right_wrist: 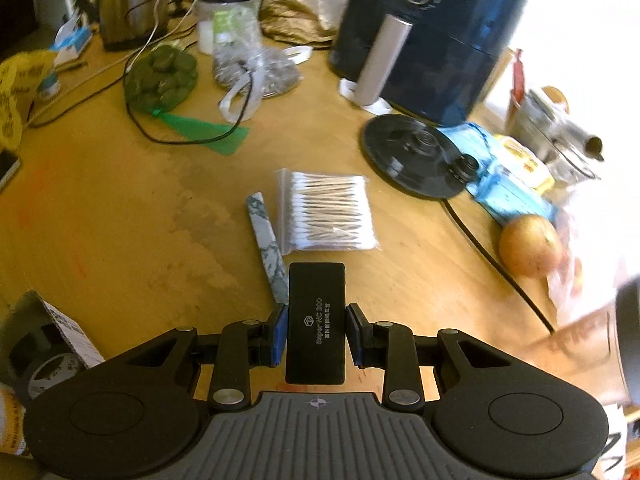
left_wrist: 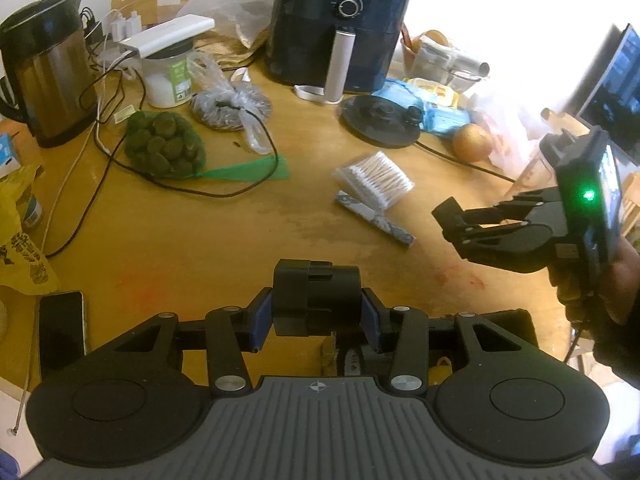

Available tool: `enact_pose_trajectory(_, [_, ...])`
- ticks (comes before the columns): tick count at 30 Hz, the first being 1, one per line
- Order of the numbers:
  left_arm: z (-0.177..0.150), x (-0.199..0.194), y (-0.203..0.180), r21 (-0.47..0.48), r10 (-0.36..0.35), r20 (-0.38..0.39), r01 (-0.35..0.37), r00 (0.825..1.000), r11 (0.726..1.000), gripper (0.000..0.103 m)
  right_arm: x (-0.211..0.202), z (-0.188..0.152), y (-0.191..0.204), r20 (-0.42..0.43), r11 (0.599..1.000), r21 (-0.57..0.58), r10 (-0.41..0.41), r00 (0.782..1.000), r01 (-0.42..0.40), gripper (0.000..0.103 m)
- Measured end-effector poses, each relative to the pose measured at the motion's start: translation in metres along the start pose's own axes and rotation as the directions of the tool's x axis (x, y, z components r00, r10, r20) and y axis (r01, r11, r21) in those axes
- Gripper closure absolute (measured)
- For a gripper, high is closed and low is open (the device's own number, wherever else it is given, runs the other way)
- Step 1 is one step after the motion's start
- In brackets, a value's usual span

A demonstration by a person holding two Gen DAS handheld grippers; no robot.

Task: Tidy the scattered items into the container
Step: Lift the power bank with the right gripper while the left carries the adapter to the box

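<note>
The flat black box (right_wrist: 316, 322) read "Super NC 200" in grey (a smaller line beneath it was illegible).

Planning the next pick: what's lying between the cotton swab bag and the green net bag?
Only bare table and the net bag's green tail; right wrist view shows the swab bag.

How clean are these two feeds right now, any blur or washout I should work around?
Left wrist view: sharp on the cotton buds and fryer, but the upper right beyond the onion is blown out white. Right wrist view: the black case in the claw is crisp, while the onion and right edge smear. Both bend straight lines, fisheye-style.
</note>
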State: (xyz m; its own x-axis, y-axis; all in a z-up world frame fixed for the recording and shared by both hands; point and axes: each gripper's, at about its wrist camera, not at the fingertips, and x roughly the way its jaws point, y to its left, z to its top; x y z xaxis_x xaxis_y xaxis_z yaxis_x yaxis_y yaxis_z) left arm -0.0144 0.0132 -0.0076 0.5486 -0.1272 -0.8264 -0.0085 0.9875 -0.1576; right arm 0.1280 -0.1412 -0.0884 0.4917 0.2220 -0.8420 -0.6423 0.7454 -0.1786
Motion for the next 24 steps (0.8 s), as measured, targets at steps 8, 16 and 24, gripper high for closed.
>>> enact_pose_trajectory(8, [-0.001,-0.002,-0.011,0.016,-0.010,0.006,0.010,1.000,1.000,0.059,-0.026,-0.020,-0.022,-0.001,0.993,0.120,0.010,1.000,-0.010,0.069])
enact_pose_trajectory(16, [0.000,-0.004,-0.022,0.034,-0.016,0.016,0.015,1.000,0.999,0.059,-0.059,-0.032,-0.036,0.020,0.975,0.219,0.039,0.999,-0.042,0.069])
enact_pose_trajectory(24, [0.001,-0.008,-0.031,0.049,-0.017,0.025,0.016,1.000,0.999,0.059,-0.096,-0.040,-0.046,0.064,0.951,0.299,0.061,0.996,-0.077,0.069])
